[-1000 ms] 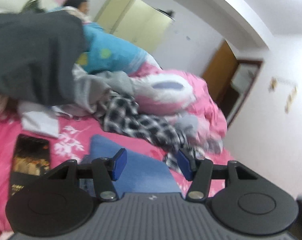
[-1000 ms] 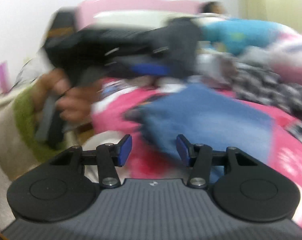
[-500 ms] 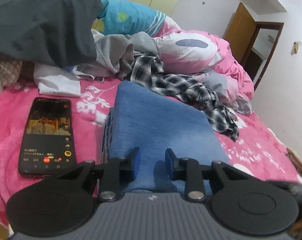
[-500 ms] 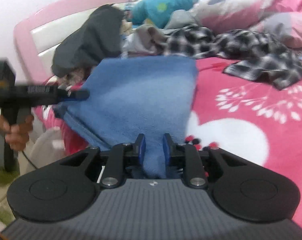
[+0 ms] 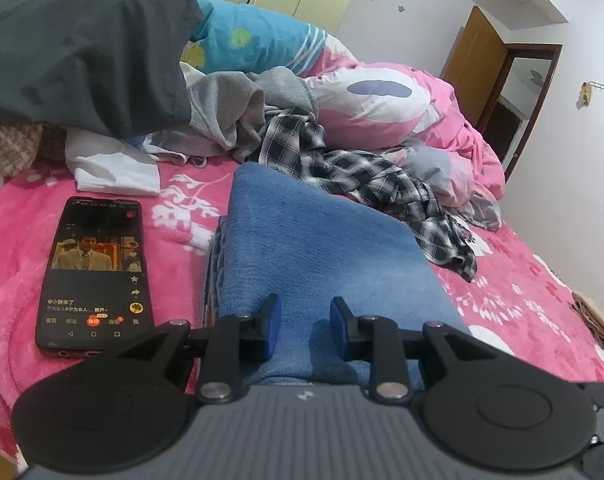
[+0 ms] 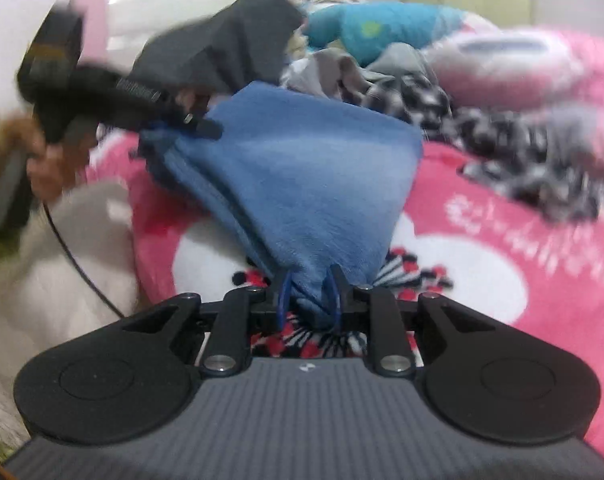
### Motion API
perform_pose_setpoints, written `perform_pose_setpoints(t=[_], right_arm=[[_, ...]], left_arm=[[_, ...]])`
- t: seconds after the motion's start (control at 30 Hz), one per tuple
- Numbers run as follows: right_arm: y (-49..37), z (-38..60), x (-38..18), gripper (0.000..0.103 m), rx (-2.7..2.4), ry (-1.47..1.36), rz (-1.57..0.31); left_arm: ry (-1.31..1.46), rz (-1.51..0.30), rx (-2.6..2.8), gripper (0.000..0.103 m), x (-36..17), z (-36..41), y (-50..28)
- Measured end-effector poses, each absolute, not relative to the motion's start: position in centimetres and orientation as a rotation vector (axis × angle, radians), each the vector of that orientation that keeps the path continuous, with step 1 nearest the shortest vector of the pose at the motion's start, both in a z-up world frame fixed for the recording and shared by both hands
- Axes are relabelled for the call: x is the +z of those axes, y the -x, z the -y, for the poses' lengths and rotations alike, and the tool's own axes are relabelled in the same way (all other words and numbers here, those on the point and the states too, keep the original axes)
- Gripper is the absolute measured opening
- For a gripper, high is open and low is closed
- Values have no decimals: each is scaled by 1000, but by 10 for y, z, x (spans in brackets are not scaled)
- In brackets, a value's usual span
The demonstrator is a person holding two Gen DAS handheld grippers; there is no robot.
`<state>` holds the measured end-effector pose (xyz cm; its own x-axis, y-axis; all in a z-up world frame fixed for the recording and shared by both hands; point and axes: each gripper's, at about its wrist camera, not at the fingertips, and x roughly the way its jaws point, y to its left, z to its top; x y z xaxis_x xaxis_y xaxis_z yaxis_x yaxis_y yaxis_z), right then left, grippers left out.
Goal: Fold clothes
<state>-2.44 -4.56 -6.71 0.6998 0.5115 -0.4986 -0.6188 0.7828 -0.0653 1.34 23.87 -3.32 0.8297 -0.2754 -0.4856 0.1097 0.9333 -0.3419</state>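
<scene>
Gripping the blue fleece garment (image 6: 302,184) at its two near corners, both tools are set for the next fold. The right gripper (image 6: 308,300), at the bottom centre of its view, has its jaws clamped on a bunched corner; the left gripper (image 5: 305,330) has closed onto the near edge, fleece filling the gap between its pads. The garment lies mid-frame on the pink bedspread (image 5: 17,240), partly raised between the two holds. To do this well, I judge both corners should travel together, level and taut, so the edges meet squarely, clear of the checked shirt (image 5: 366,184). The phone (image 5: 93,272) at lower left shows small Chinese text, too small to read reliably.
</scene>
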Motion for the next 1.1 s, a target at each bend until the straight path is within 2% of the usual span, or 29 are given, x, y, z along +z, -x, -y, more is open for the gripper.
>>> perform_pose_setpoints(t=[0.1, 0.27, 0.43, 0.57, 0.63, 0.8, 0.97, 1.1], right_arm=[[19, 53, -44, 18, 653, 253, -499], [-18, 72, 3, 19, 634, 73, -446], [-67, 56, -16, 19, 625, -52, -520], [-85, 39, -51, 17, 625, 29, -637], [-95, 37, -30, 18, 604, 18, -654], [-135, 23, 7, 18, 610, 6, -546], [-203, 2, -56, 16, 590, -89, -747], [-193, -10, -32, 17, 561, 19, -710]], left_arm=[[311, -552, -209, 29, -34, -239, -13], [314, -535, -204, 29, -36, -239, -10], [319, -526, -216, 29, -37, -242, -7], [337, -522, -236, 28, -39, -247, -6], [346, -519, -242, 28, -41, -248, -6], [352, -509, -243, 28, -43, -249, -3], [359, -492, -256, 28, -47, -252, -1], [391, -489, -274, 28, -50, -259, 0]])
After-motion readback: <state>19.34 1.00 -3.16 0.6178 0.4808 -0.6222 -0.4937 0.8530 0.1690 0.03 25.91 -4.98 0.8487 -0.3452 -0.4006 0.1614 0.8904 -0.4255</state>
